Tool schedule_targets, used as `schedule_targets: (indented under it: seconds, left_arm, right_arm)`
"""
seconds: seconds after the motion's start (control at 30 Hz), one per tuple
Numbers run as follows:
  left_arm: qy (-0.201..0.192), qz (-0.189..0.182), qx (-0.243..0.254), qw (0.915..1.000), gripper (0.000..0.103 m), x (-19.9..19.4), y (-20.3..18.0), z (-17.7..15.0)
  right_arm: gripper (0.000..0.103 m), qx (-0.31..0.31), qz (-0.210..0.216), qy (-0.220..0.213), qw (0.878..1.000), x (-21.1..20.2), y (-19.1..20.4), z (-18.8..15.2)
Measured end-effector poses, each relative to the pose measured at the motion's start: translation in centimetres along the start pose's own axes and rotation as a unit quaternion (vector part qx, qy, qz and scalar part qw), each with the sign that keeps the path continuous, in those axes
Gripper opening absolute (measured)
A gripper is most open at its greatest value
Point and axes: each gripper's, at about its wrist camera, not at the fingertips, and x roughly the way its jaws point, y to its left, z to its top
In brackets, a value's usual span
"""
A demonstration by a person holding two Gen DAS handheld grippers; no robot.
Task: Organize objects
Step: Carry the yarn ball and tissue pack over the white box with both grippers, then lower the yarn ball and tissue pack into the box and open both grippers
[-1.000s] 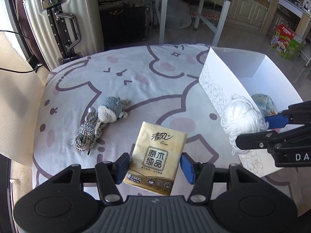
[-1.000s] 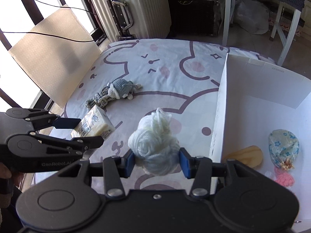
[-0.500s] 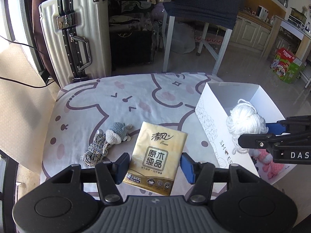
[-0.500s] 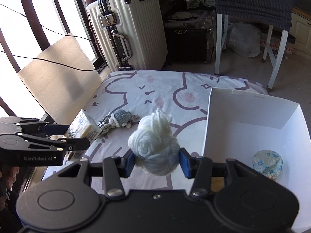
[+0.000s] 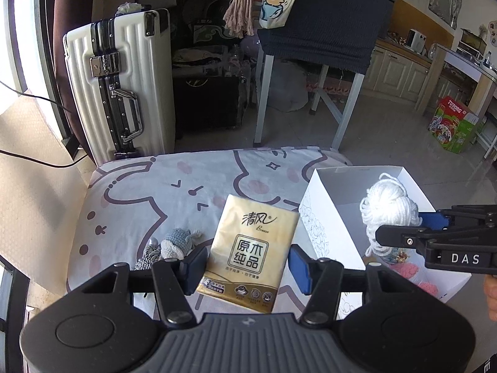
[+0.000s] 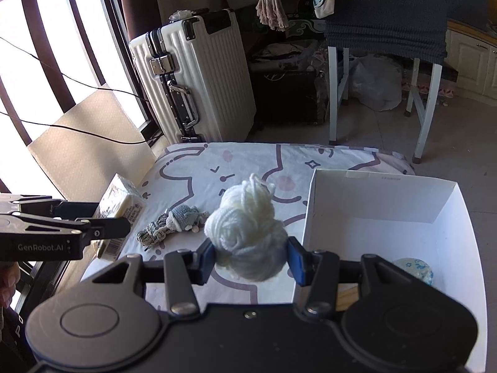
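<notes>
The left gripper (image 5: 247, 264) clamps a tissue pack (image 5: 251, 253) between its pads, held above the cushion (image 5: 161, 192). Below lie a rope (image 6: 153, 233) and a knitted toy (image 6: 186, 217), touching. The right gripper (image 6: 251, 260) grips a white yarn ball (image 6: 248, 242) just left of the box (image 6: 385, 199), where a blue pouch (image 6: 414, 270) sits.

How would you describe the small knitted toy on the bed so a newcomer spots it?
On the cartoon-print bed cover, look left of the white box. The grey-blue crocheted toy lies there with a grey twisted cord bundle against it. It is the only thing still loose on the cover.
</notes>
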Motion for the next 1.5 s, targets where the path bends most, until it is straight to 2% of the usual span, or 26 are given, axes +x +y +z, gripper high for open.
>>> schedule_targets:
  seconds: [0.13, 0.37, 0.7, 0.83, 1.03, 1.2, 1.27, 1.4, 1.5]
  left_arm:
    - [-0.001, -0.002, 0.004, 1.0, 0.058, 0.9, -1.1, 0.9]
    - [0.003, -0.029, 0.017, 0.9994, 0.058, 3.8, -4.6, 2.7]
    - [0.005, -0.068, 0.106, 0.9921, 0.058, 8.0, -11.2, 4.3]
    - [0.011, -0.081, 0.158, 0.9841, 0.058, 10.0, -13.9, 4.6]
    - [0.033, -0.099, 0.232, 0.9671, 0.058, 13.5, -17.2, 4.3]
    - [0.053, -0.084, 0.32, 0.9423, 0.058, 16.4, -20.0, 3.1]
    - [0.063, -0.083, 0.333, 0.937, 0.058, 17.5, -20.6, 2.7]
    - [0.077, -0.089, 0.337, 0.9342, 0.058, 19.4, -21.4, 2.3]
    - [0.088, -0.085, 0.358, 0.9259, 0.058, 20.5, -22.1, 1.8]
  right_arm:
    - [0.049, 0.007, -0.011, -0.005, 1.0, -0.4, -1.6, 0.6]
    - [0.049, 0.034, -0.046, -0.005, 0.998, -0.6, -6.3, 1.6]
    - [0.049, 0.084, -0.079, 0.005, 0.993, 0.2, -12.4, 2.6]
    - [0.049, 0.084, -0.097, 0.013, 0.992, 0.6, -14.5, 2.5]
    - [0.049, 0.103, -0.112, 0.043, 0.987, 1.9, -17.8, 1.8]
    - [0.05, 0.088, -0.091, 0.092, 0.988, 3.4, -19.1, 0.5]
    - [0.05, 0.082, -0.081, 0.115, 0.987, 3.9, -19.3, -0.4]
    - [0.05, 0.085, -0.062, 0.164, 0.981, 4.9, -19.6, -2.3]
    - [0.05, 0.073, -0.04, 0.192, 0.978, 5.2, -19.0, -3.7]
